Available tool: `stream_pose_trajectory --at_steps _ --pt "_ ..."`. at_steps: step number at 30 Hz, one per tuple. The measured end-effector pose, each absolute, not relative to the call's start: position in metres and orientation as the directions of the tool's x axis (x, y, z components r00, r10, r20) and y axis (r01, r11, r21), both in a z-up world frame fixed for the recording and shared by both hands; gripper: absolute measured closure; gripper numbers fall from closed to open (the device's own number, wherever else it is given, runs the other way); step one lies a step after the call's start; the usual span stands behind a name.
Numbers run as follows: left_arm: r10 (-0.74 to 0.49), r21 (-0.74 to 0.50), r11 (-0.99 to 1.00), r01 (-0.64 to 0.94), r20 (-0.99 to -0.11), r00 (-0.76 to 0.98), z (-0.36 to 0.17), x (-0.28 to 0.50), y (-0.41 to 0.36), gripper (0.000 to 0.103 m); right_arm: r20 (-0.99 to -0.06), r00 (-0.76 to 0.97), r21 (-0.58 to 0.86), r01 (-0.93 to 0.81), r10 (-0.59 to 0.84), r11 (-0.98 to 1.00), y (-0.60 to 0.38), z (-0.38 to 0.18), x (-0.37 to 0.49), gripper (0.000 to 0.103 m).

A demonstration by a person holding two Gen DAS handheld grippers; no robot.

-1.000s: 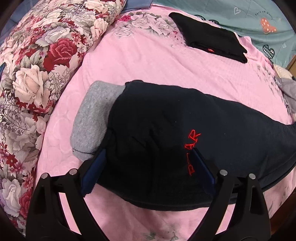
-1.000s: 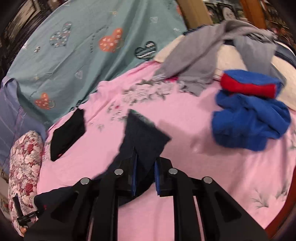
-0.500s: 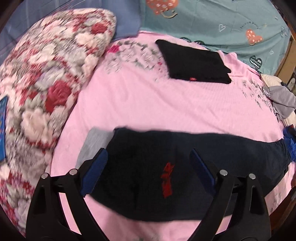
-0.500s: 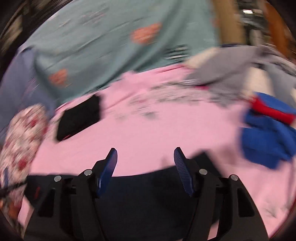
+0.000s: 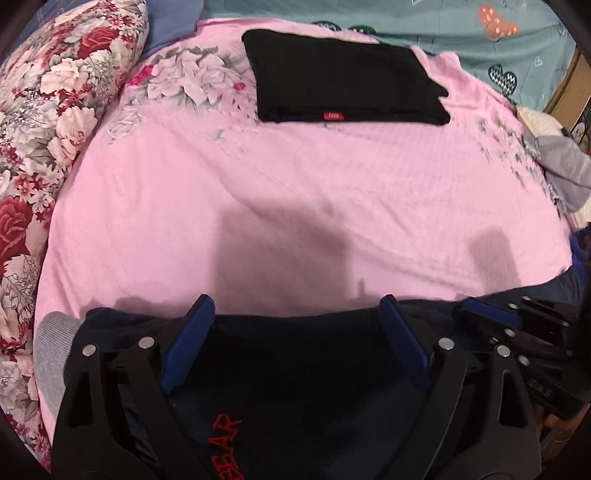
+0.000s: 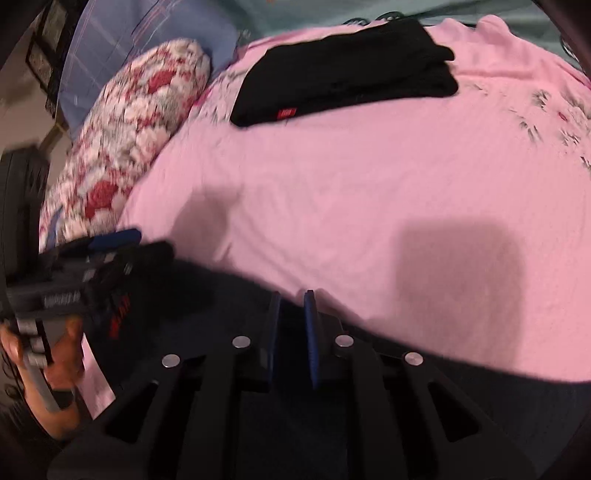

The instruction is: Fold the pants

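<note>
**A:** What did the bed look like?

**B:** It was covered by a pink quilted bedspread (image 5: 295, 192) printed with pale flowers. At its far left lay a long bolster in red and white rose-print fabric (image 5: 48, 122). Behind the bed hung a teal sheet with heart shapes (image 5: 461, 22).

**A:** And moving rightward?

**B:** A flat, neatly folded black garment with a small red tag (image 5: 343, 74) sat at the far side of the bedspread, well apart from everything near the cameras. At the right edge a crumpled grey cloth (image 5: 565, 170) lay in a heap.

**A:** Where were the pants?

**B:** The dark navy pants with red embroidered lettering (image 5: 295, 369) lay stretched along the near edge of the bed, with a grey ribbed waistband (image 5: 51, 339) showing at their left end.

**A:** The left gripper?

**B:** The left gripper (image 5: 295, 332) hovered over the pants with its jaws spread wide, the blue pads clear of the fabric on both sides.

**A:** And the right one?

**B:** The right gripper (image 6: 291, 317) was over the upper edge of the pants, further right. Its jaws were closing and nearly pressed together, with dark fabric in the narrow gap. Whether the pads actually pinched it, I could not tell from the blurred view.
</note>
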State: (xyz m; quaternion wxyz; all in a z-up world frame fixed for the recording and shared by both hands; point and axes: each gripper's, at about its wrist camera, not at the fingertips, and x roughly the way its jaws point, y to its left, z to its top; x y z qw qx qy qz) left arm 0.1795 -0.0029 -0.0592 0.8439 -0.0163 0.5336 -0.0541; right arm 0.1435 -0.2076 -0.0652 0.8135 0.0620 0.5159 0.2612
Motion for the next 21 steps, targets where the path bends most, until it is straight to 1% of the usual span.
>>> stream_pose_trajectory --at_steps 4,6,9,13,15,18,20,21 --pt "-0.094 -0.070 0.995 0.072 -0.901 0.422 -0.067 0.173 -0.003 0.011 -0.793 0.322 0.401 -0.362 0.516 0.842 -0.219 -0.064 0.133 0.088" --pt "-0.072 -0.032 0.995 0.098 -0.897 0.435 -0.068 0.164 -0.007 0.011 -0.797 0.315 0.392 -0.377 0.515 0.839 -0.217 -0.063 0.132 0.088" --pt "-0.070 -0.019 0.993 0.119 -0.895 0.440 -0.070 0.146 -0.007 0.011 -0.808 0.299 0.377 -0.398 0.507 0.836 -0.214 -0.061 0.134 0.087" --pt "-0.076 -0.004 0.987 0.159 -0.890 0.450 -0.074 0.128 -0.009 0.011 -0.793 0.301 0.399 -0.400 0.530 0.825 -0.212 -0.050 0.144 0.077" --pt "-0.084 -0.011 0.987 0.162 -0.887 0.455 -0.075 0.126 -0.007 0.011 -0.794 0.319 0.375 -0.412 0.517 0.830 -0.205 -0.045 0.149 0.074" --pt "-0.100 -0.031 0.987 0.157 -0.886 0.453 -0.077 0.127 -0.004 0.011 -0.794 0.304 0.375 -0.437 0.527 0.818 -0.190 -0.042 0.159 0.069" --pt "-0.096 -0.023 0.987 0.161 -0.881 0.463 -0.077 0.126 -0.004 0.011 -0.795 0.267 0.390 -0.463 0.545 0.796 -0.176 -0.044 0.165 0.062" --pt "-0.100 -0.025 0.986 0.164 -0.878 0.467 -0.078 0.125 -0.004 0.011 -0.798 0.250 0.392 -0.477 0.549 0.787 -0.170 -0.047 0.166 0.054"
